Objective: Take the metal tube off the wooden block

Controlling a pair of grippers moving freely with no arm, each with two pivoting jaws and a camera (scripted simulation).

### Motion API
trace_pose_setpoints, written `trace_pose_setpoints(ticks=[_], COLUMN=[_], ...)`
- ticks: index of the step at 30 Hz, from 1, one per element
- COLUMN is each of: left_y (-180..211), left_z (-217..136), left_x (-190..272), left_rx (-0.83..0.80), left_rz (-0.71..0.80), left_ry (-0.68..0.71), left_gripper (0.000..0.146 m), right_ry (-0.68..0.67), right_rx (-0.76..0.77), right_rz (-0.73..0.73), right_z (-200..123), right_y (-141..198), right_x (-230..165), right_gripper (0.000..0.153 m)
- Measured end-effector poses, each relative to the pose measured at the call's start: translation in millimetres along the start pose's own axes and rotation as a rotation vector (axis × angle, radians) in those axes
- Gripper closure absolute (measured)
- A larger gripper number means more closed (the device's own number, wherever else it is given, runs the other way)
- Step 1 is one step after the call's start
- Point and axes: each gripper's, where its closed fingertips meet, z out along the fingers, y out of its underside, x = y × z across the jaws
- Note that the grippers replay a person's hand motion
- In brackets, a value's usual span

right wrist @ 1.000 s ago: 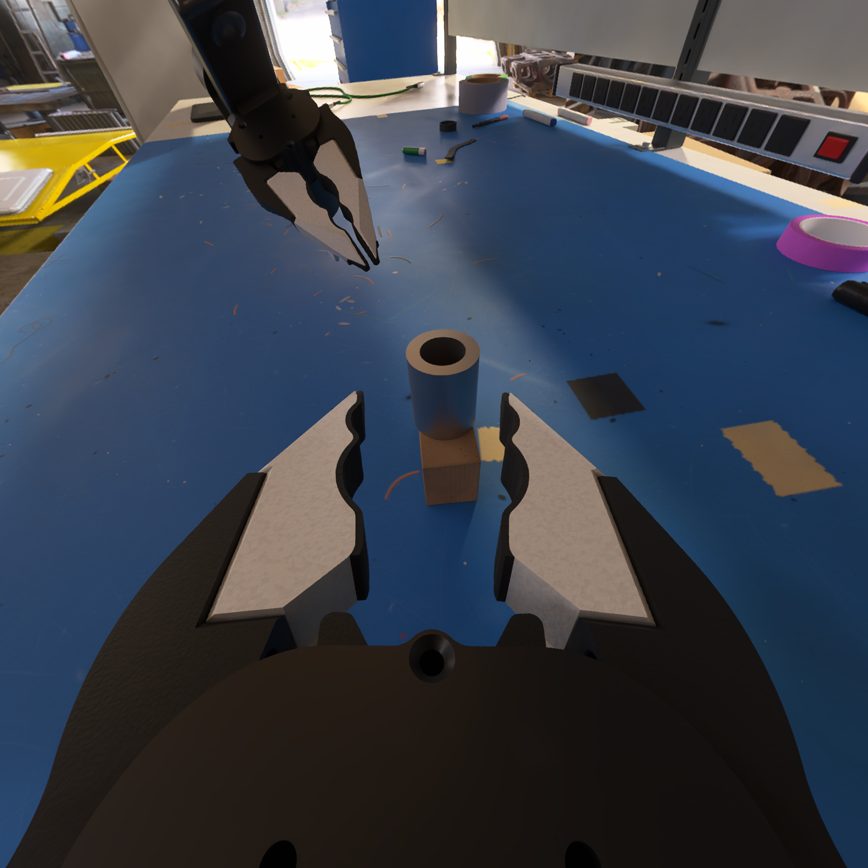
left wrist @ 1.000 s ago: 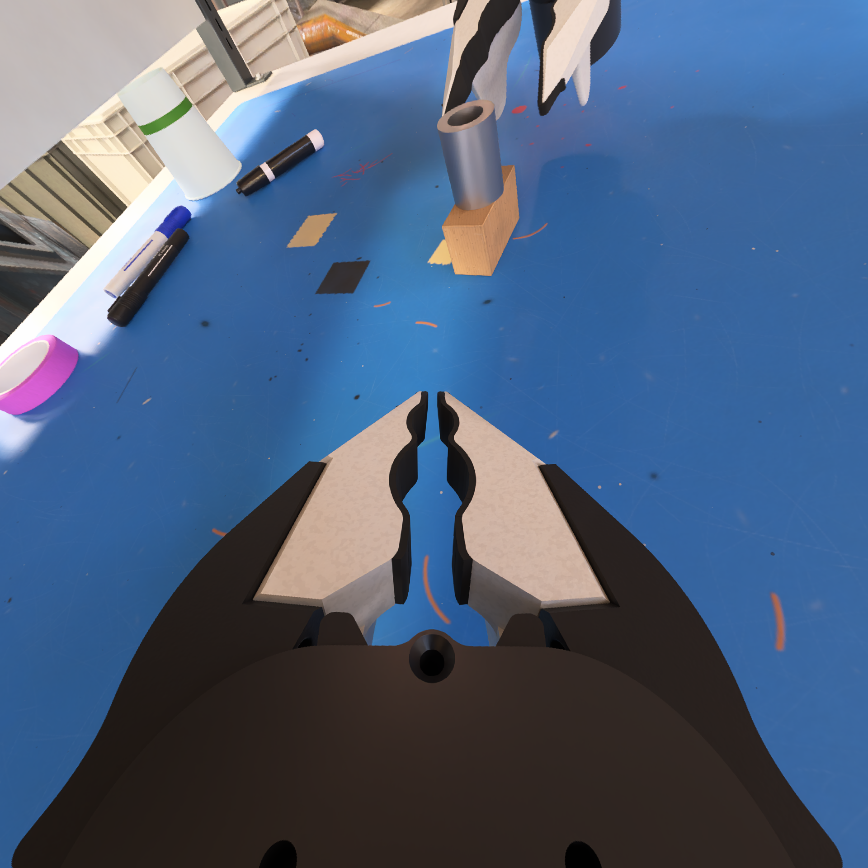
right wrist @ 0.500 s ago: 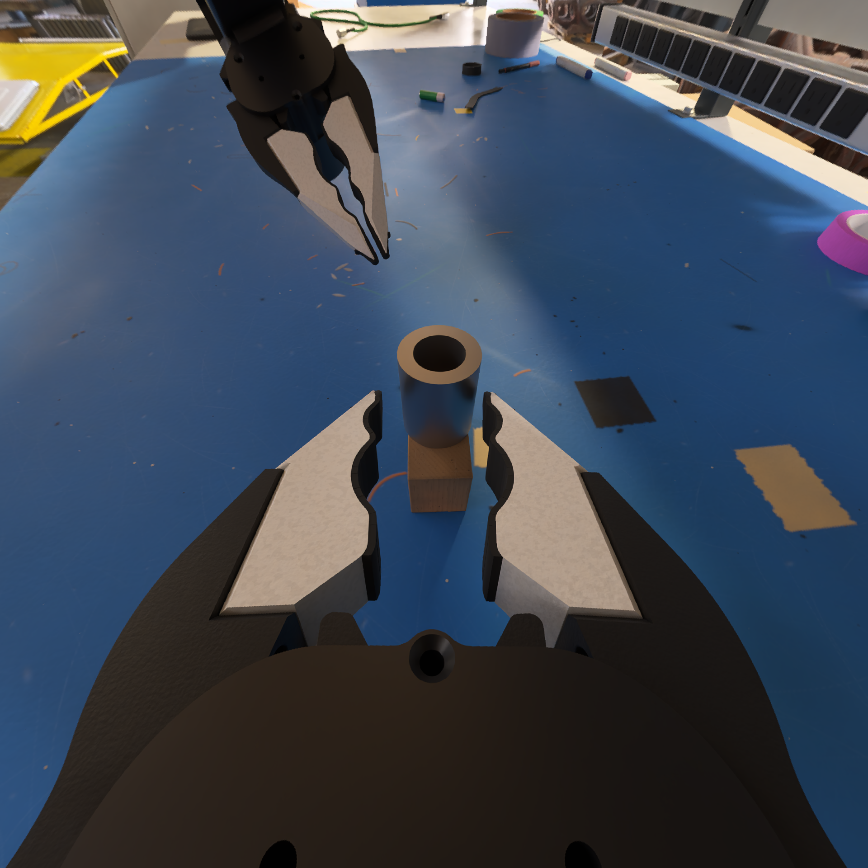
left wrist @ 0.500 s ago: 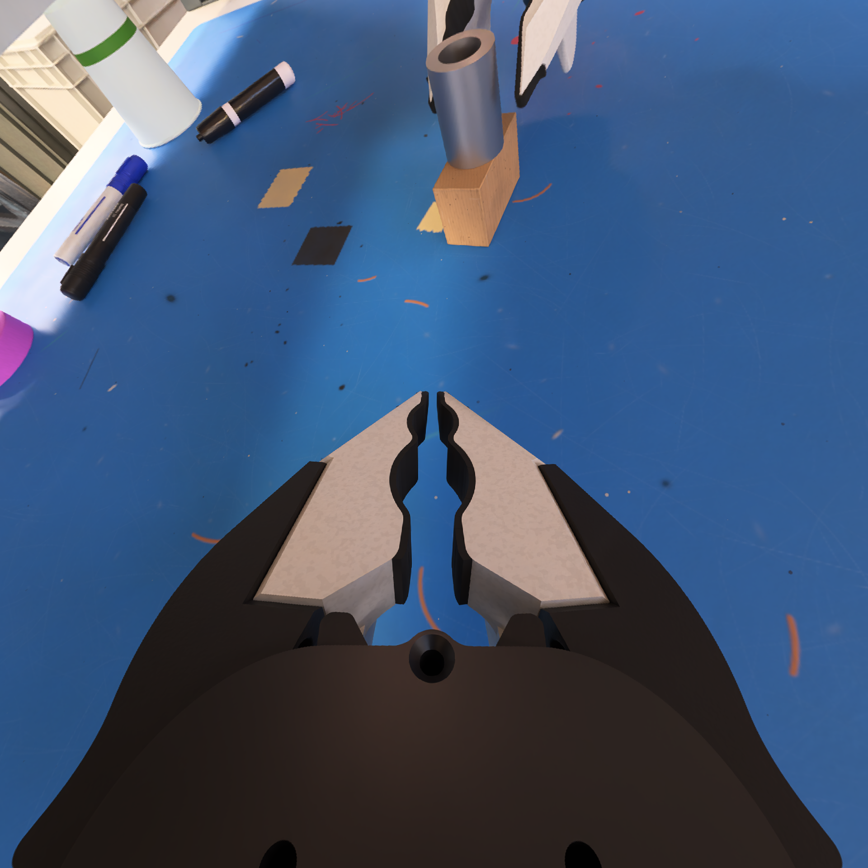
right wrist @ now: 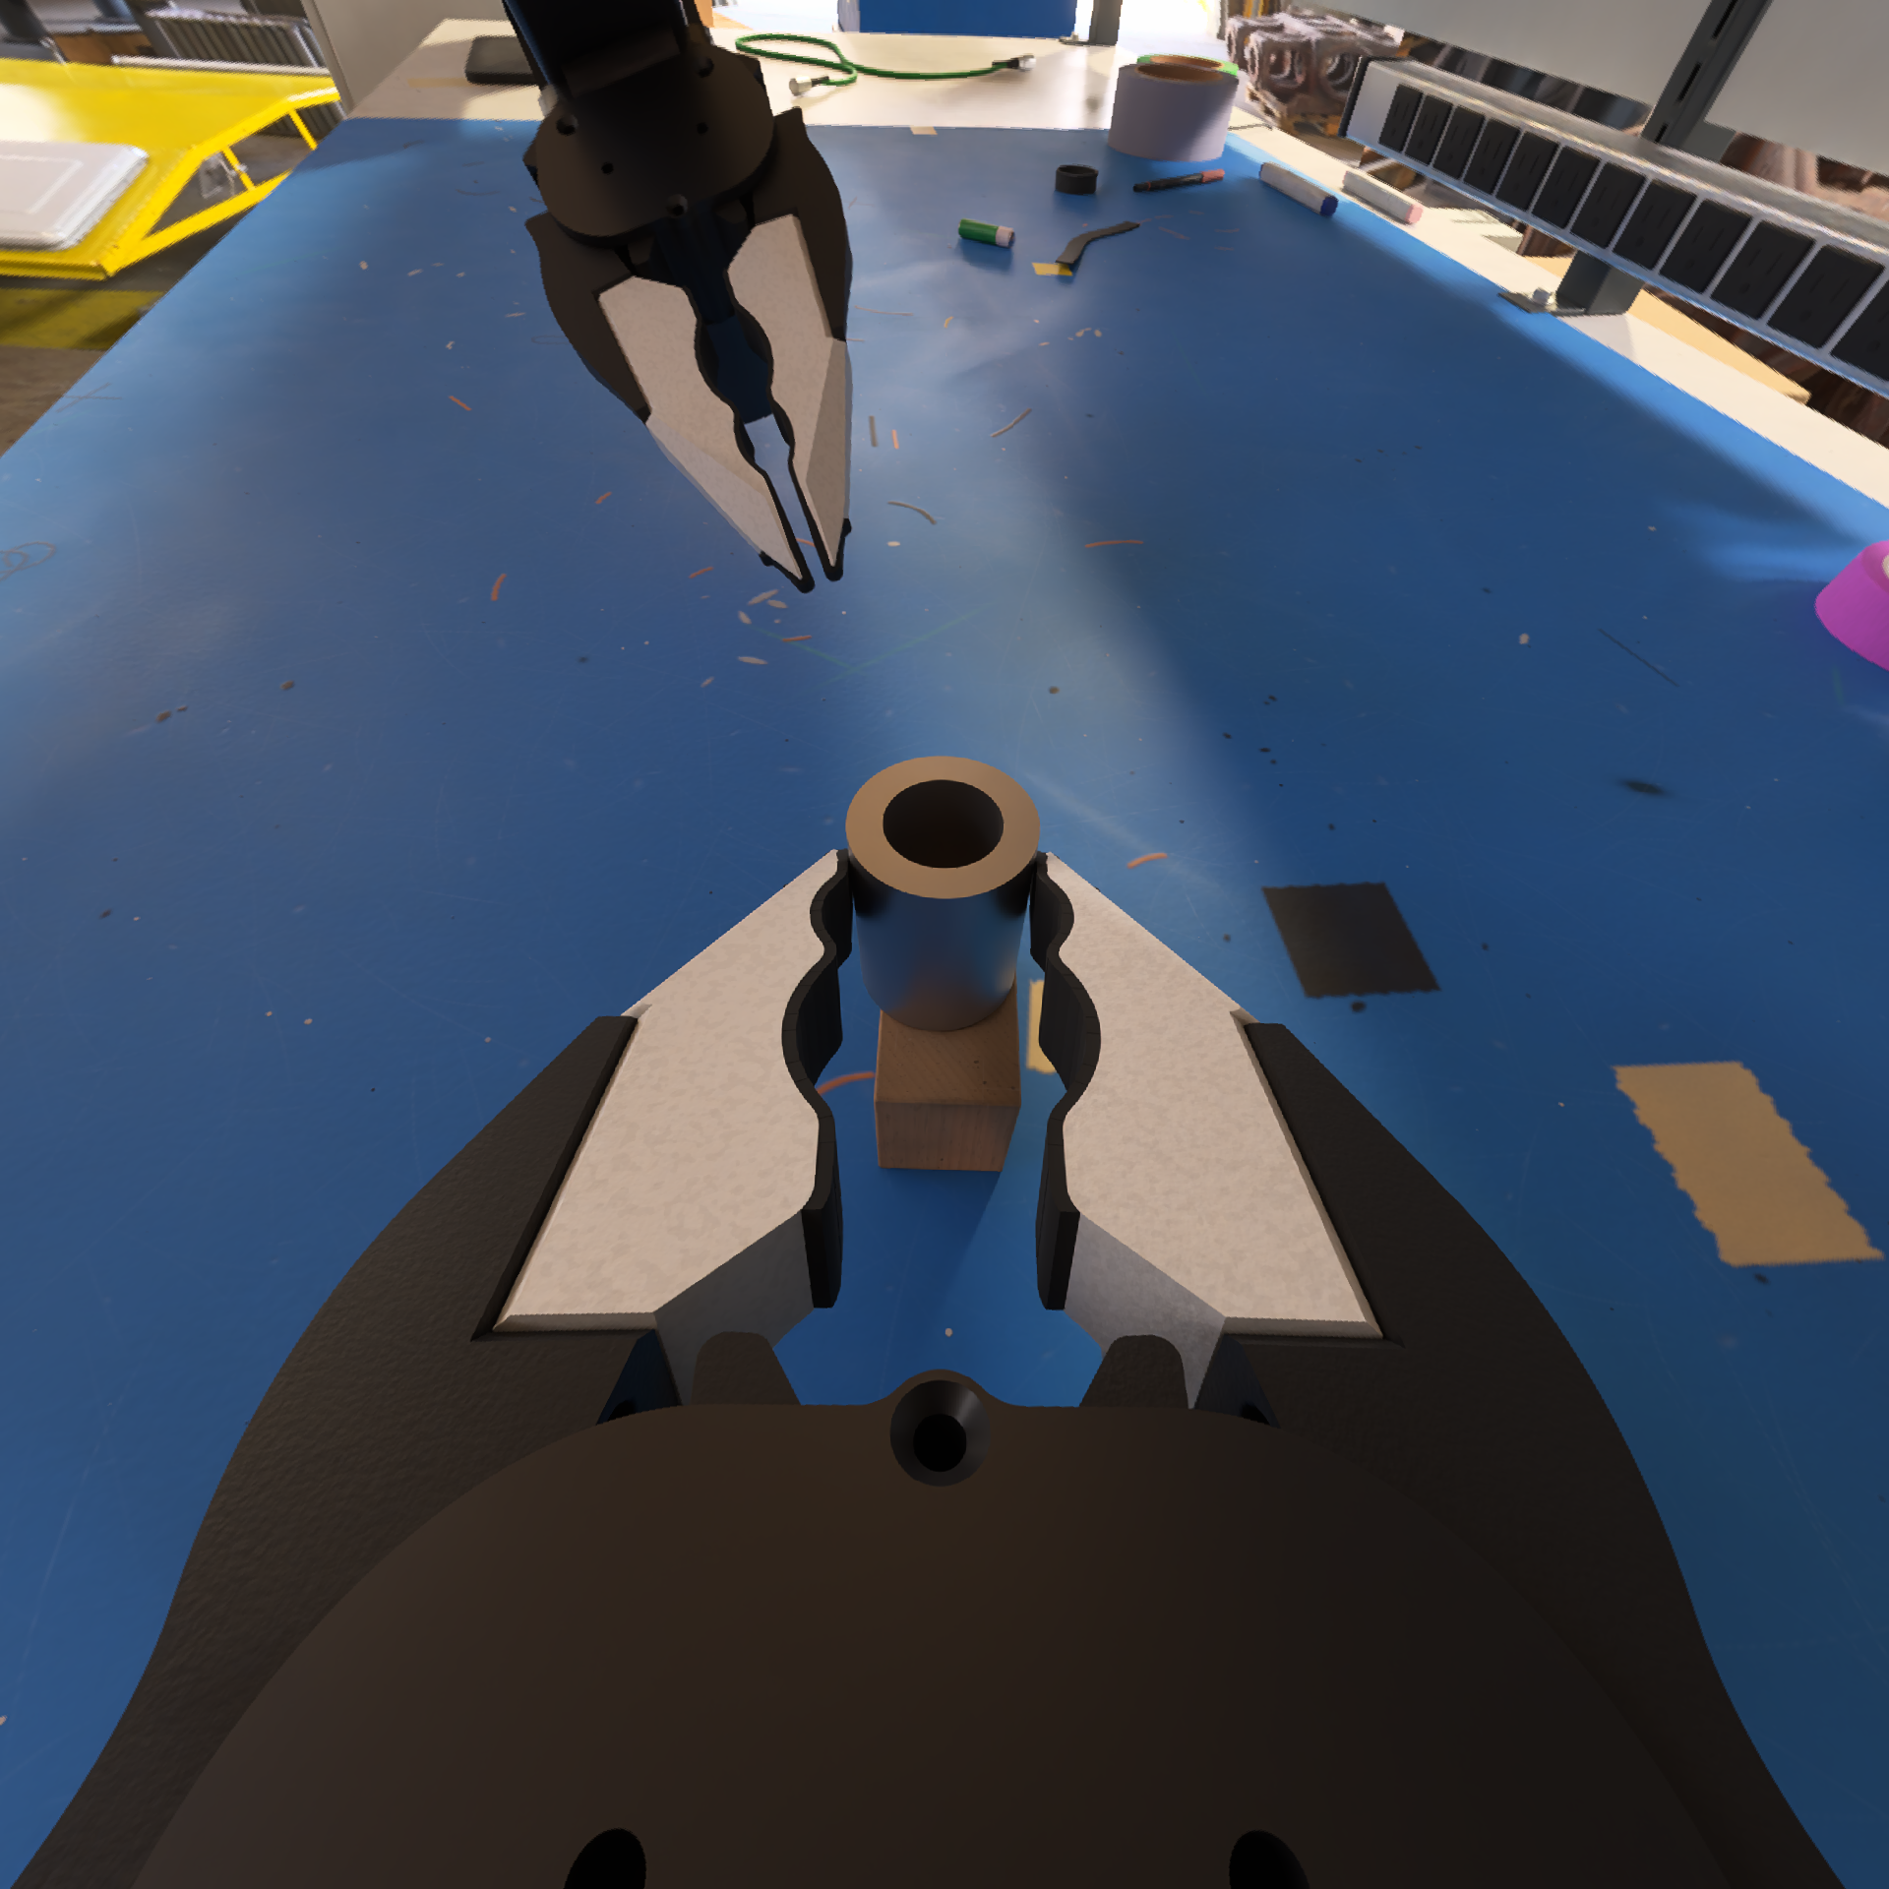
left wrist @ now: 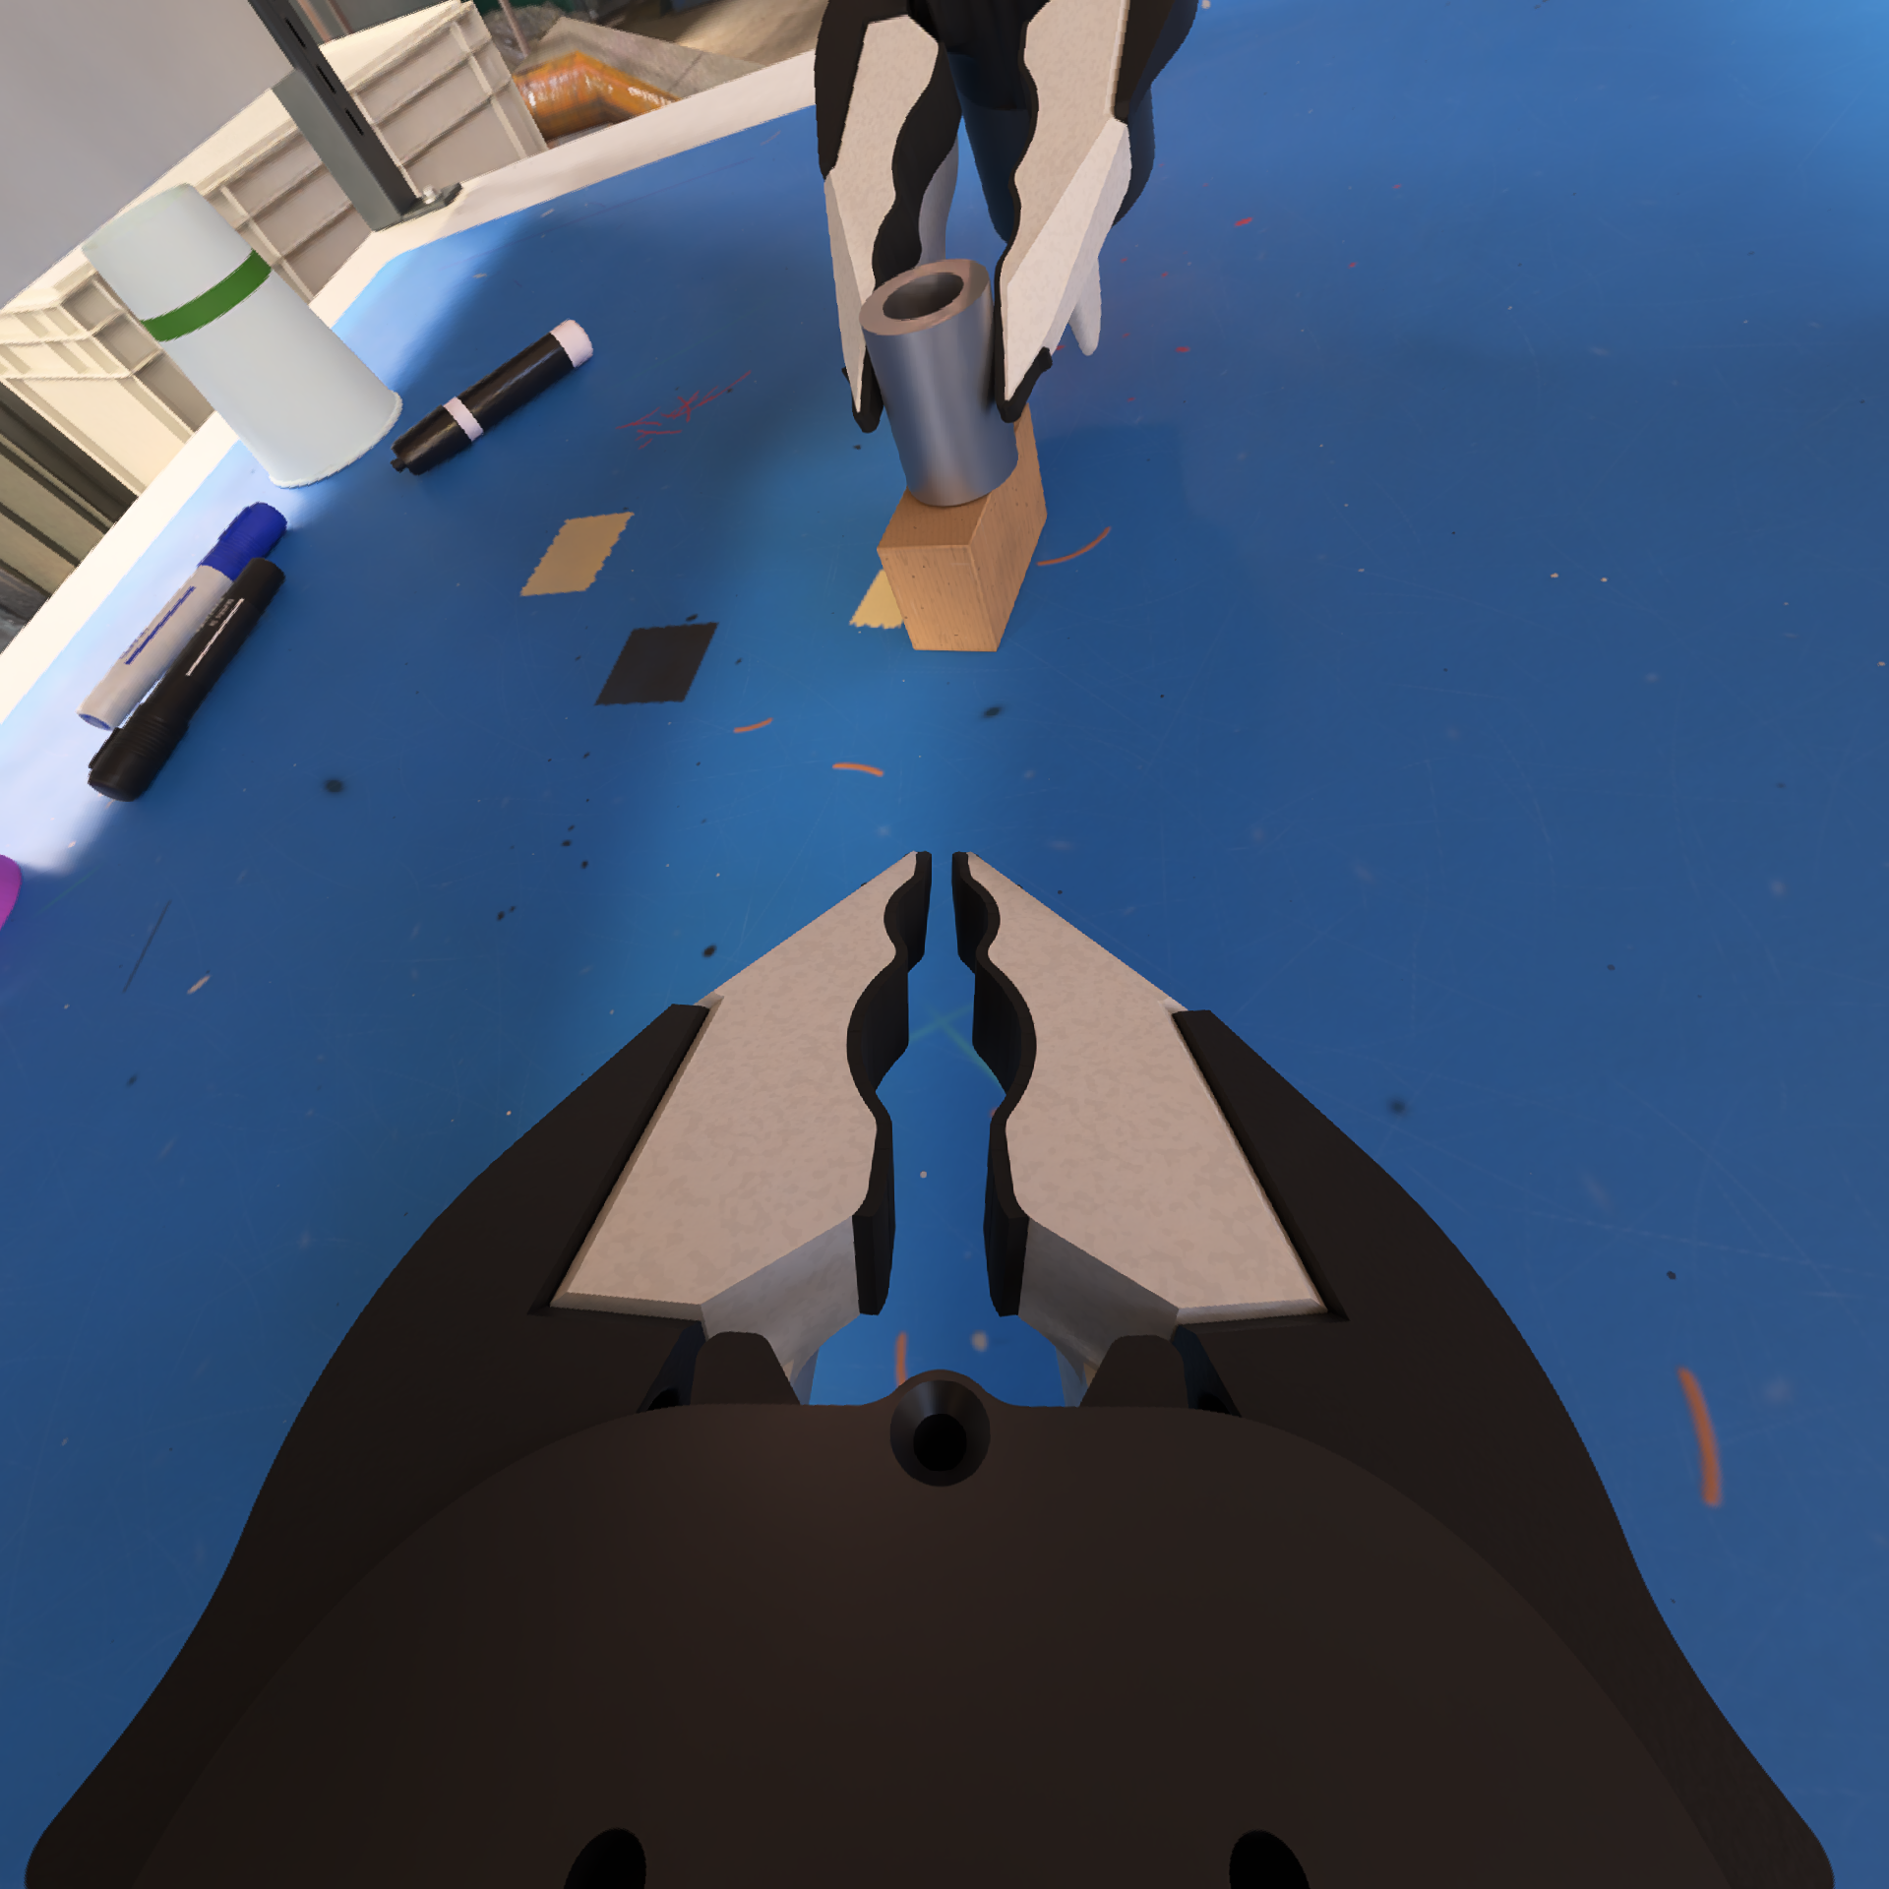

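Observation:
A grey metal tube [right wrist: 938, 920] stands upright on a small wooden block [right wrist: 946, 1109] on the blue table. My right gripper [right wrist: 940, 869] is shut on the tube, its fingertips pressing the tube's upper sides. In the left wrist view the tube [left wrist: 946, 409] and the block [left wrist: 961, 572] show farther off, with the right gripper [left wrist: 946, 399] clamped around the tube from behind. My left gripper [left wrist: 940, 864] is shut and empty, hovering above the table well short of the block. It also shows in the right wrist view [right wrist: 818, 578], beyond the tube.
A white cup with a green band [left wrist: 240, 342], a black marker [left wrist: 491, 399], two more markers [left wrist: 174, 664] and a pink tape roll [right wrist: 1855, 608] lie along the table edge. Tan [left wrist: 576, 553] and black [left wrist: 654, 664] patches mark the table. A power strip [right wrist: 1636, 215] runs along the far edge.
My right gripper has moved forward around the tube and closed from wide open onto it. My left gripper stayed shut and shifted slightly.

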Motion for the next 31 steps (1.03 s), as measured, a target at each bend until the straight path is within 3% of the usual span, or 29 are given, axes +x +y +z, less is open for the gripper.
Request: trace_pose_setpoints(ticks=[7, 16, 23, 31], left_y=[-5.9, -18.0, -42.3, -63.4], left_z=[5.3, 0.5, -7.3, -7.8], left_x=[1.7, 9.8, 16.8, 16.7], left_rx=[0.022, 0.106, 0.270, 0.392], left_rz=[0.035, 0.062, -0.030, -0.227], left_ry=[0.005, 0.021, 0.081, 0.131], left_gripper=[0.142, 0.142, 0.142, 0.142], right_ry=[0.017, 0.082, 0.092, 0.317], right_rx=[0.077, 0.037, 0.113, 0.100], right_rz=[-0.054, -0.143, -0.157, -0.251], right_z=[2.6, 32.7, 34.8, 22.7], right_y=[-24.1, -44.0, -63.5, -69.6], right_x=[-13.8, -40.8, -49.3, -33.7], right_gripper=[0.118, 0.118, 0.118, 0.118])
